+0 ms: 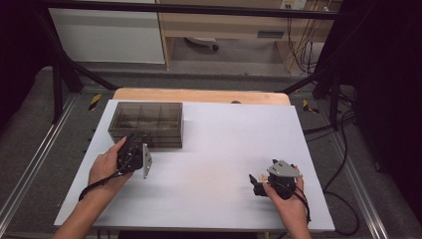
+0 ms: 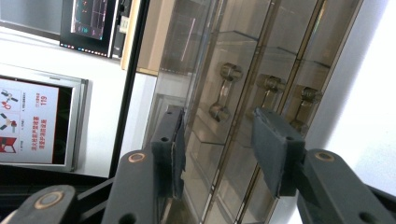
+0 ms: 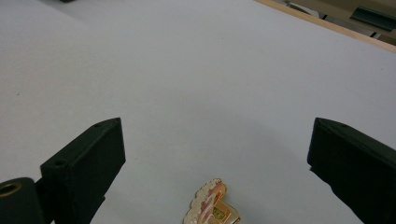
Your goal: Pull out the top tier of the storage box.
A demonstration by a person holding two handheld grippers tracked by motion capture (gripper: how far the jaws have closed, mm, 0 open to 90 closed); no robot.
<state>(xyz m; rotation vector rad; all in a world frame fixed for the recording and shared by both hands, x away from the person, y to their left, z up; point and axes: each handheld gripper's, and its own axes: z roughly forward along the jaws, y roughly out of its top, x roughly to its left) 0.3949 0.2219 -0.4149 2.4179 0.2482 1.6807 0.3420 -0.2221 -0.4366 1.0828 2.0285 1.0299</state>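
The smoky translucent plastic drawer box [image 1: 146, 124] stands near the desk's far left corner, its long axis along the far edge and its knobbed drawer fronts facing the person; the left claw [image 2: 219, 154] is turned on its side against that front, jaws parted and not yet pressing, seemingly to take a drawer handle [image 2: 225, 91]. The right claw [image 3: 215, 163] rests released near the desk's near right corner, straddling a small gold and pink enamel pin [image 3: 211, 205] that lies flat and points away, probably for pickup.
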